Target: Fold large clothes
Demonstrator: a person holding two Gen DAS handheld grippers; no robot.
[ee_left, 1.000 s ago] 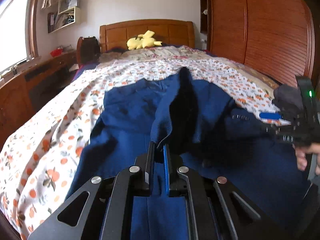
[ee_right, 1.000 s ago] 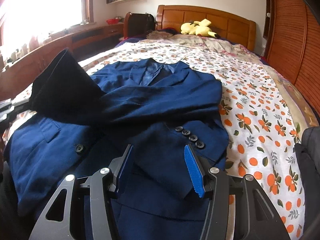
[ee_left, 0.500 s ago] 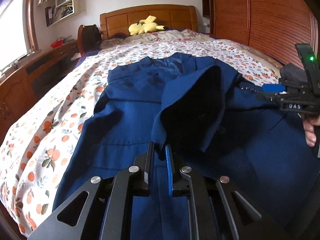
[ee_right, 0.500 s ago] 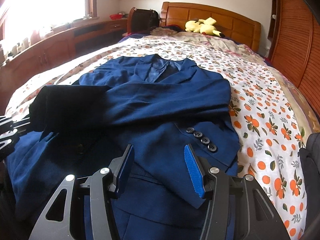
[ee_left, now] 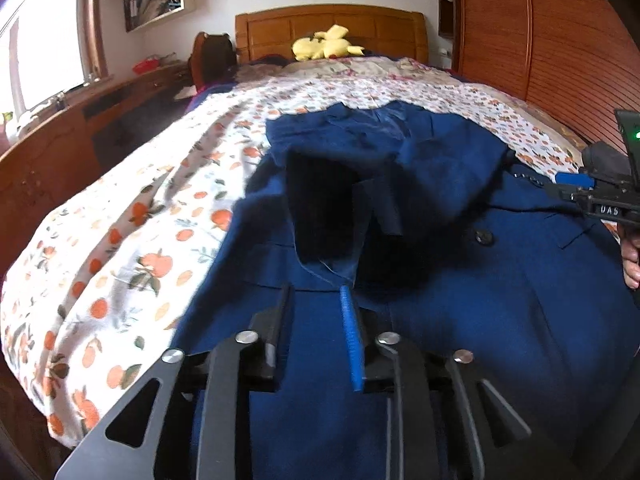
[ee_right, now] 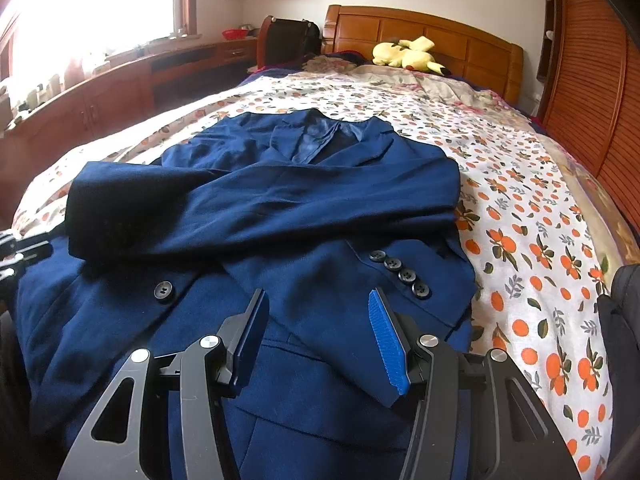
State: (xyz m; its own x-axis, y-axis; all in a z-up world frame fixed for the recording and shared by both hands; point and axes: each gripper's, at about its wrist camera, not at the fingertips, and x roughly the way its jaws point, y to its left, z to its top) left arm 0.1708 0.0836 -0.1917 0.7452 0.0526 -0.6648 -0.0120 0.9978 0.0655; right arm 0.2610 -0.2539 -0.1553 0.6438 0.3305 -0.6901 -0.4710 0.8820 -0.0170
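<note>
A navy blue suit jacket [ee_right: 304,216] lies front-up on the bed, both sleeves folded across its chest. In the left wrist view the jacket [ee_left: 460,300] fills the middle, and one sleeve's open cuff [ee_left: 332,216] lies just past my fingertips. My left gripper [ee_left: 314,296] is open and empty over the jacket's lower left part. My right gripper [ee_right: 318,300] is open and empty above the lower front, beside the other sleeve's buttoned cuff [ee_right: 400,272]. The right gripper also shows at the right edge of the left wrist view [ee_left: 592,192].
The bed has an orange-fruit print sheet [ee_right: 528,248] and a wooden headboard [ee_right: 424,40] with a yellow plush toy [ee_right: 404,56]. A wooden desk and cabinets [ee_right: 120,92] run along the left. A slatted wooden wardrobe [ee_right: 600,92] stands on the right.
My left gripper lowered the sleeve across the jacket, then opened and let the cuff go. The sleeve now lies flat. My right gripper stayed open, nearly still.
</note>
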